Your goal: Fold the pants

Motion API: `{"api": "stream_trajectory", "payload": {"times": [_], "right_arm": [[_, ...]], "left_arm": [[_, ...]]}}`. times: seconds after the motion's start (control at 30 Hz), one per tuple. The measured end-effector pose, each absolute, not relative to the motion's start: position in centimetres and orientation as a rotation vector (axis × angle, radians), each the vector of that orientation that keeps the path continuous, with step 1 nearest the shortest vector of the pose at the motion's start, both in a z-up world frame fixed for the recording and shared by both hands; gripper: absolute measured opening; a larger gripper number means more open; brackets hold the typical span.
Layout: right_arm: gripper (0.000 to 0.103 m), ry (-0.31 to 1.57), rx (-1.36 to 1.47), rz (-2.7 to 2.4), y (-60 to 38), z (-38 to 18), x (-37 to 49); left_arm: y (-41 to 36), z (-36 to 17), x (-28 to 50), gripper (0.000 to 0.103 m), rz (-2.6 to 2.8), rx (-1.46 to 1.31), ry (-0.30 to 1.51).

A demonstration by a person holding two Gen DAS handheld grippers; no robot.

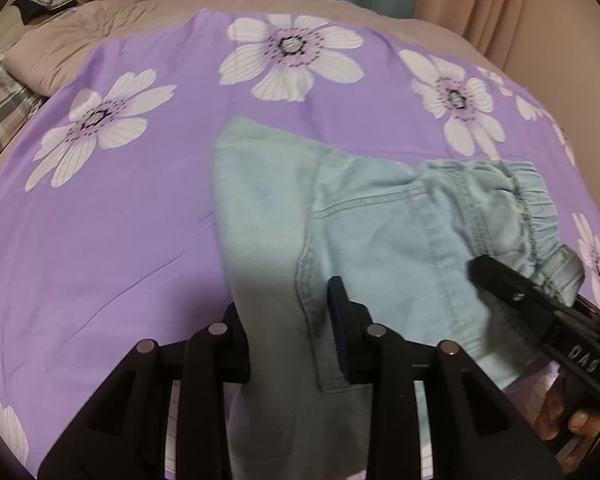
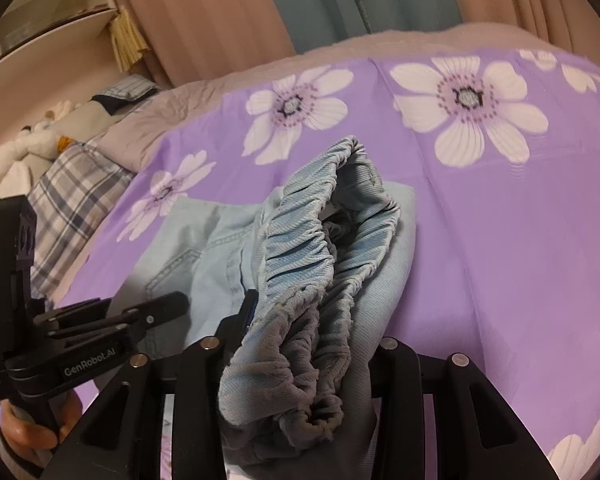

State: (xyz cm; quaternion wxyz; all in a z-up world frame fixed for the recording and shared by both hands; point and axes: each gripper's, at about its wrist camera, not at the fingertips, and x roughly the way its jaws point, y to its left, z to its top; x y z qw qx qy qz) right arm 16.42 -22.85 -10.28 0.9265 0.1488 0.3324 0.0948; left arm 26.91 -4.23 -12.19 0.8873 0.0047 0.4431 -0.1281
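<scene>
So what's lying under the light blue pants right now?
The pants lie on a purple flowered sheet, which shows on all sides of them. Further back a beige blanket shows beneath the sheet. Whatever is directly under the denim is covered.

Purple flowered bedspread covers a bed before beige curtains.

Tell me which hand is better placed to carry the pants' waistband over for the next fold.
Right, probably: the right gripper has its jaws clamped on the bunched elastic waistband of the light blue denim pants, while the left gripper holds only a pant leg.
</scene>
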Motion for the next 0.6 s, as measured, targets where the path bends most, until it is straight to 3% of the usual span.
{"api": "stream_trajectory", "payload": {"times": [0.17,0.27,0.6], "right_arm": [[0.042,0.730,0.395,0.197,-24.1,-11.6,16.7],[0.050,0.746,0.409,0.185,-24.2,-12.0,16.8],[0.062,0.752,0.406,0.151,-24.6,-12.1,16.5]], "left_arm": [[-3.6,-13.2,27.4,0.060,-0.239,0.009,0.954],[-3.3,-13.5,27.5,0.073,-0.222,0.011,0.962],[-2.6,-13.9,27.9,0.088,-0.203,-0.008,0.976]]}}
